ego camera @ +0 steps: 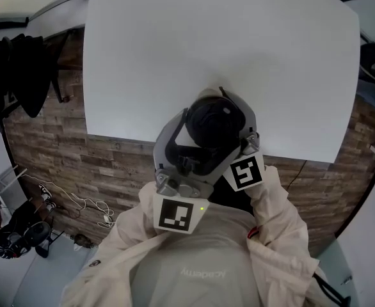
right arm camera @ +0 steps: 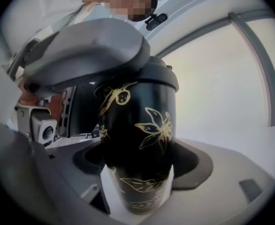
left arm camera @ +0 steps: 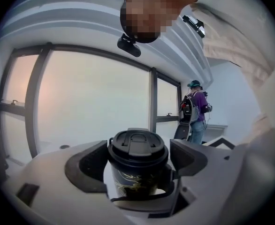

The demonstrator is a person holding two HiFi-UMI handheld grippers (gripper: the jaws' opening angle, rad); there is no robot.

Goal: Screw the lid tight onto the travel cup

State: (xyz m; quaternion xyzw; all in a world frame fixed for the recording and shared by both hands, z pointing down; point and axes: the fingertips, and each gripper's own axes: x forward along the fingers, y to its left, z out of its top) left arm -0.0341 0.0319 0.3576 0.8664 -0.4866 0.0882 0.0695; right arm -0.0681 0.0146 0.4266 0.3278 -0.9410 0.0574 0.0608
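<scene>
The travel cup (right arm camera: 142, 144) is black with gold flowers and is held in the air close to my body, before the white table. Its black lid (left arm camera: 137, 146) sits on top, seen from above in the head view as a dark disc, the lid (ego camera: 214, 121). My left gripper (left arm camera: 138, 159) has its pads against both sides of the lid and is shut on it. My right gripper (right arm camera: 140, 165) is shut on the cup's body below the lid. In the head view the left gripper (ego camera: 207, 126) wraps the lid, and the right gripper's marker cube (ego camera: 245, 171) shows beside it.
A white table (ego camera: 239, 43) lies just ahead, above a brick-patterned floor (ego camera: 53, 146). A dark garment (ego camera: 21, 69) hangs at the left and cables (ego camera: 91, 206) lie on the floor. A person with a backpack (left arm camera: 196, 109) stands by the windows.
</scene>
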